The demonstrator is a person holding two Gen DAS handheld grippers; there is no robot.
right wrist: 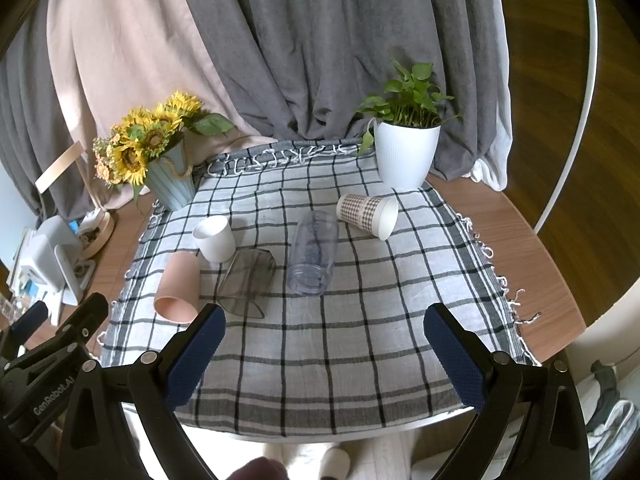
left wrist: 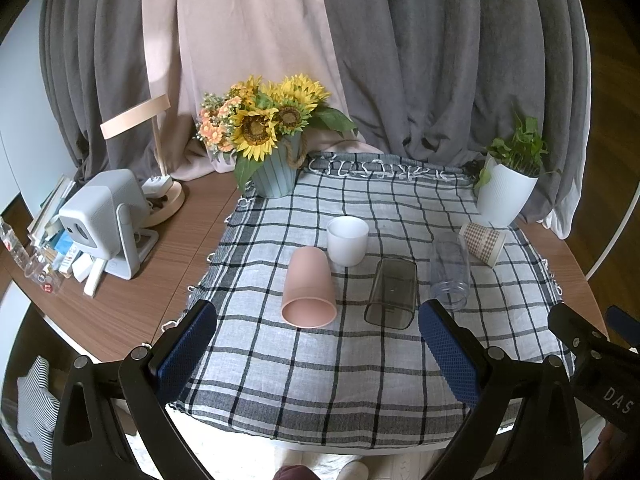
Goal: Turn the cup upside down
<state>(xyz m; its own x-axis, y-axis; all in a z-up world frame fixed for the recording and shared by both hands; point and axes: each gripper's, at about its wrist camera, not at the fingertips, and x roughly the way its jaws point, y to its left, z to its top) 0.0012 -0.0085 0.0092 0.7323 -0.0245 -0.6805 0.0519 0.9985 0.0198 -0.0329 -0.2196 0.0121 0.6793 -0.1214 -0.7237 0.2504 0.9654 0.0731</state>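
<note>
Cups, five of them, on a checked cloth point(left wrist: 320, 360) spread over a wooden table point(left wrist: 176, 248). Only the white cup point(left wrist: 347, 240) stands upright, mouth up, toward the cloth's middle, nearer its left edge. Pink cup point(left wrist: 309, 292) lies on its side just in front of it, mouth toward the near edge. Smoked square tumbler point(left wrist: 391, 293) and clear plastic tumbler point(left wrist: 450, 270) lie beside it further right; checked paper cup point(left wrist: 482, 242) lies near the far right corner, by the white plant pot point(left wrist: 505, 196). Sunflower pot point(left wrist: 276, 176) sits at the far left corner.

Left gripper point(left wrist: 318, 344) hangs over the near edge, jaws spread wide, nothing between them. Right gripper point(right wrist: 324, 344) likewise spread and empty, near edge, well apart from every cup.

Handling, judged: white cup is the likely target, being the only one upright. Looks frosted, rigid, thick-walled; possibly glass, so moderate weight, slick sides, breakable if dropped. Best hold across the mid-wall, pads point(left wrist: 188, 344) square to the sides. Pink cup almost touches it; approach needs care.
</note>
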